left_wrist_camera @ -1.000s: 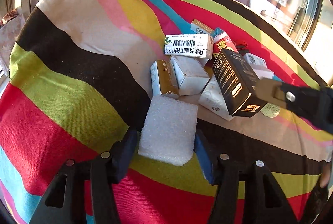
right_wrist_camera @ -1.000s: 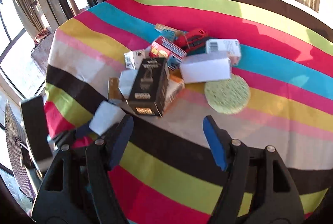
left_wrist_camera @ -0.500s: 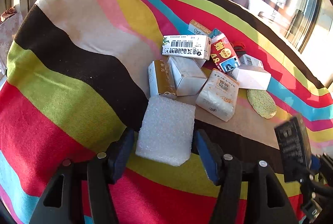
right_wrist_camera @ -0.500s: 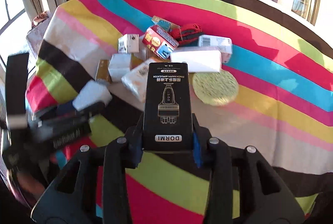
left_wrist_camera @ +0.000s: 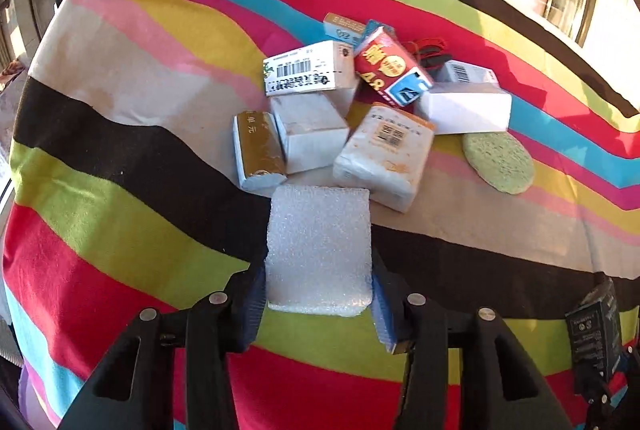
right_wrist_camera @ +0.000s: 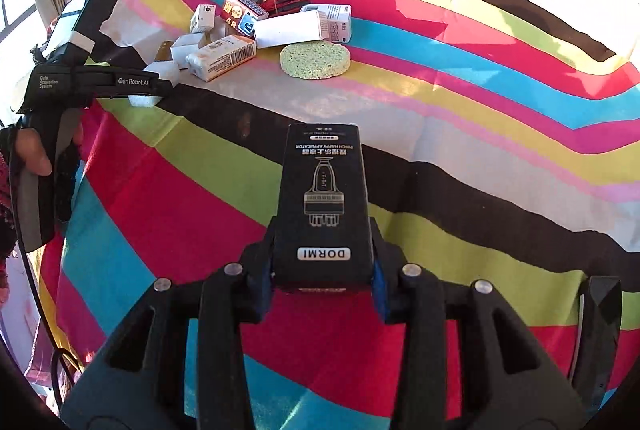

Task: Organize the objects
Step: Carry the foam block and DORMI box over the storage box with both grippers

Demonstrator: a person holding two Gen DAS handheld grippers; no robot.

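On the striped, many-coloured tablecloth, from the left: the left gripper is clamping a white rectangular foam block between its blue pads, the block's far edge sitting just beside the pile. Behind it, a gold-faced packet, a plain white carton, a white barcode-labelled box, a red printed carton and a soft white tissue pack are lying heaped together. A round green sponge is resting beside them. The right gripper is gripping a black rectangular "DORMI" box, held near the table's front edge.
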